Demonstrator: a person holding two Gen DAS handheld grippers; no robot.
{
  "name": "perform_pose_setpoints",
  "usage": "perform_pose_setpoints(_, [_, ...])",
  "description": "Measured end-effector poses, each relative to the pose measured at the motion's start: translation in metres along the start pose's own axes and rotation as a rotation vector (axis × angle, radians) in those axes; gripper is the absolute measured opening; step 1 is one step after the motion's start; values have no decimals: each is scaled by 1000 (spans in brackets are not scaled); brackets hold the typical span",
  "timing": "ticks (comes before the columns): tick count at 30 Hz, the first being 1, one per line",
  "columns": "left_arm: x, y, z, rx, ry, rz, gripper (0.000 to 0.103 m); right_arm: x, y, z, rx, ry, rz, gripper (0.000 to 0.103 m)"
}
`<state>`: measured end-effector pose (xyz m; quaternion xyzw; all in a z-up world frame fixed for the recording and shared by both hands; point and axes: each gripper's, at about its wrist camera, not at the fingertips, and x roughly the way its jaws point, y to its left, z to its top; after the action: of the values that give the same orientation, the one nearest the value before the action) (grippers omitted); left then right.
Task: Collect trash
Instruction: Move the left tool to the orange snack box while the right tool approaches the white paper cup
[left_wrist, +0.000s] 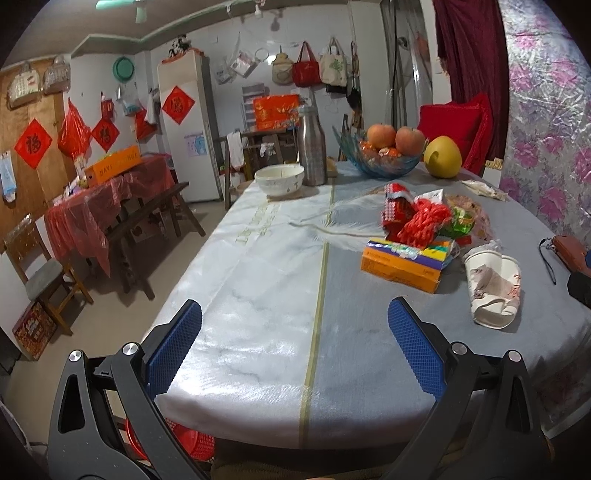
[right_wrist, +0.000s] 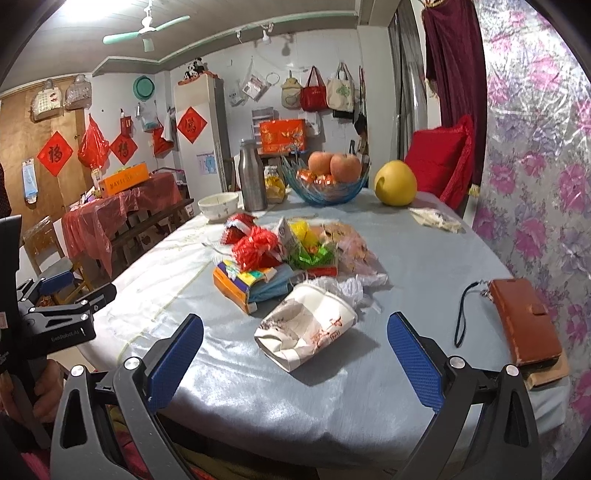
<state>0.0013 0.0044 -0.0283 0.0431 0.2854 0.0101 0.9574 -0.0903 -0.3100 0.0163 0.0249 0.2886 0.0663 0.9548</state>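
Blue-padded right tool (right_wrist: 295, 354) agape, empty

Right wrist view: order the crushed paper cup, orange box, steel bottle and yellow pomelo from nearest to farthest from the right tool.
1. Crushed paper cup, just ahead, centre.
2. Orange box, behind it, left.
3. Steel bottle and yellow pomelo, far end, left and right; too close to call.

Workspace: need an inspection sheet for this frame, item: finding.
Surface: table under a grey and white cloth.
Job's things: crushed paper cup on its side; behind it a pile of wrappers on an orange box.
Clutter: fruit bowl, pomelo, steel bottle, white bowl, brown wallet.
Grippers: left gripper open, empty; right gripper open, the cup just ahead.
Cables: nothing seen.
Surroundings: red basket under the table edge.
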Motion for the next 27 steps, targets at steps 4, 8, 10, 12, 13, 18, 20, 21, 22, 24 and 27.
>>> perform_pose_setpoints(4, [12, 13, 0, -46, 42, 1, 96, 14, -3, -5, 4, 46, 6, 97])
perform_pose_setpoints(8, [27, 22, -3, -73, 83, 19, 96, 31, -2, -13, 6, 93, 21, 97])
perform_pose_setpoints(10, [36, 24, -5, -75, 102, 27, 96, 42, -2, -17, 6, 119, 29, 97])
perform_pose_setpoints(12, [44, 25, -6, -71, 123, 27, 96, 55, -2, -20, 14, 144, 40, 97])
perform_pose_setpoints(13, [49, 23, -8, -66, 139, 16, 96, 64, -2, -22, 24, 161, 47, 97])
perform_pose_setpoints(18, [67, 16, -9, -38, 181, -31, 96, 106, -5, -24, 119, 235, 102, 97])
perform_pose_setpoints(20, [75, 11, -8, -24, 199, -49, 96, 120, -3, -23, 141, 250, 113, 98])
perform_pose_setpoints(21, [80, 8, -7, -16, 211, -68, 96, 125, -1, -22, 138, 245, 96, 97])
perform_pose_setpoints(22, [84, 4, -6, -9, 222, -81, 96, 127, -1, -21, 128, 232, 62, 97])
perform_pose_setpoints(24, [90, -6, -3, 8, 244, -112, 96, 126, -7, -18, 105, 198, -31, 94])
perform_pose_setpoints(27, [100, -26, 6, 40, 270, -188, 96, 119, -31, -15, 130, 169, -103, 95])
